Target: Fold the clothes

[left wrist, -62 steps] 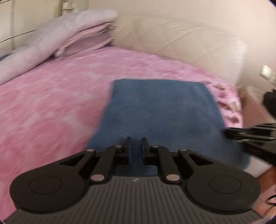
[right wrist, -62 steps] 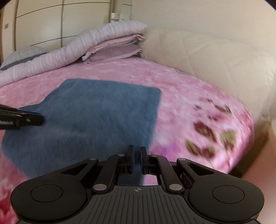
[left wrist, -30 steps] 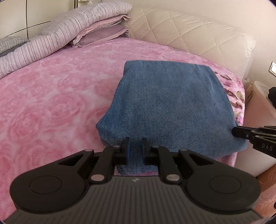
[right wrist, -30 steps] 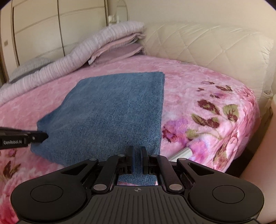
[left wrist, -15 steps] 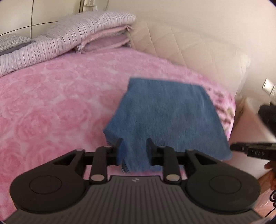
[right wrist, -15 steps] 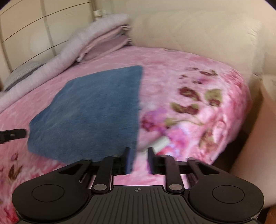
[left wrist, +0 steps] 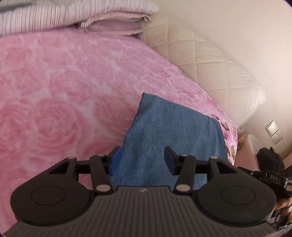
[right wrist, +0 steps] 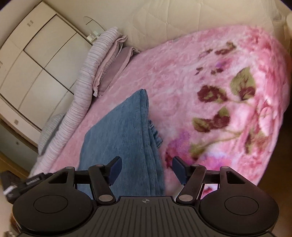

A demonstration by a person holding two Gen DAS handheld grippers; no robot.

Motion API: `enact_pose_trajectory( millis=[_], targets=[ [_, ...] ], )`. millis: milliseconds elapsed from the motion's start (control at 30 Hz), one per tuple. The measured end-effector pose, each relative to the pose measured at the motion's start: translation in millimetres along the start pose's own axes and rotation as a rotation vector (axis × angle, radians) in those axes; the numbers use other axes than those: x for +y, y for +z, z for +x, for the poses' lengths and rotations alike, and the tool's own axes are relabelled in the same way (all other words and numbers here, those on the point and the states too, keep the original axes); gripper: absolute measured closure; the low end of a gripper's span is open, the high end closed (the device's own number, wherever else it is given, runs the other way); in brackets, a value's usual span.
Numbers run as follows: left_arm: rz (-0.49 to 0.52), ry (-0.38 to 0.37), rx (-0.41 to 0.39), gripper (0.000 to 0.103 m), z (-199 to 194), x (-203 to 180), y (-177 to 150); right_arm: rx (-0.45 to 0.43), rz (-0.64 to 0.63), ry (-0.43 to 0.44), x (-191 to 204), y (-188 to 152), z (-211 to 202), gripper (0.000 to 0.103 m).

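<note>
L gripper: jaws wide apart, nothing clamped btwn them, pointing fwd and slightly down. R gripper: jaws also spread wide, nothing clamped, camera rolled to one side. Each gripper shows at the edge of the other's view; part of a hand behind the R one.

You have a pink rose-patterned blanket spread over the bed, with darker flowers and green leaves printed toward its right edge. At the bed's far end sits a stack of striped bedding with mauve pillows beneath it. A cream quilted headboard runs along the bed's far right side. Behind the bedding you see cream wardrobe doors. A wall switch plate sits past the bed's right corner.
</note>
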State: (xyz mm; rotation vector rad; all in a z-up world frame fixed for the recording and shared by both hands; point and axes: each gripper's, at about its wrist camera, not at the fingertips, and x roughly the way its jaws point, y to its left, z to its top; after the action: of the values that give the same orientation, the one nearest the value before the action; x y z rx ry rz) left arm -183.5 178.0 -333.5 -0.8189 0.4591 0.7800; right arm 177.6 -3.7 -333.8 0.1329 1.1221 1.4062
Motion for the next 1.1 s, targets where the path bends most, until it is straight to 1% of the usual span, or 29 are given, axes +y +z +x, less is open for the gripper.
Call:
enact_pose_trajectory(
  millis=[67,233,333,500,567,633,700,733,833,1000,1033,1067,1100],
  targets=[
    [-0.033,-0.017,0.019,0.056,10,7,2,0.011,0.032,0.02,-6,5,9,0.038],
    [-0.093,-0.025,0.075,0.055,34,27,3,0.054,0.122,0.047,-25,15,28,0.037],
    [-0.147,-0.099,0.101,0.052,43,34,3,0.087,0.147,0.08,-32,21,37,0.037],
    [-0.237,-0.223,0.145,0.051,58,47,3,0.124,0.184,0.126,-39,32,48,0.037],
    [-0.273,-0.273,0.162,0.051,64,52,3,0.148,0.184,0.17,-39,35,52,0.037],
    [-0.302,-0.315,0.179,0.051,70,57,3,0.191,0.206,0.201,-40,36,59,0.037],
    [-0.287,-0.307,0.187,0.051,76,55,4,0.203,0.179,0.175,-36,34,65,0.037],
    [-0.294,-0.315,0.19,0.051,78,56,4,0.205,0.171,0.174,-34,34,68,0.037],
    [-0.315,-0.333,0.2,0.051,85,56,6,0.214,0.188,0.193,-35,35,72,0.037],
    [-0.287,-0.326,0.189,0.051,88,51,6,0.222,0.177,0.203,-35,36,76,0.037],
    [-0.288,-0.326,0.186,0.051,89,51,6,0.223,0.174,0.204,-35,36,77,0.038],
    [-0.287,-0.325,0.185,0.051,89,50,6,0.222,0.17,0.195,-33,35,79,0.042],
    [-0.285,-0.322,0.184,0.051,90,49,5,0.22,0.167,0.188,-31,34,81,0.044]
  ],
)
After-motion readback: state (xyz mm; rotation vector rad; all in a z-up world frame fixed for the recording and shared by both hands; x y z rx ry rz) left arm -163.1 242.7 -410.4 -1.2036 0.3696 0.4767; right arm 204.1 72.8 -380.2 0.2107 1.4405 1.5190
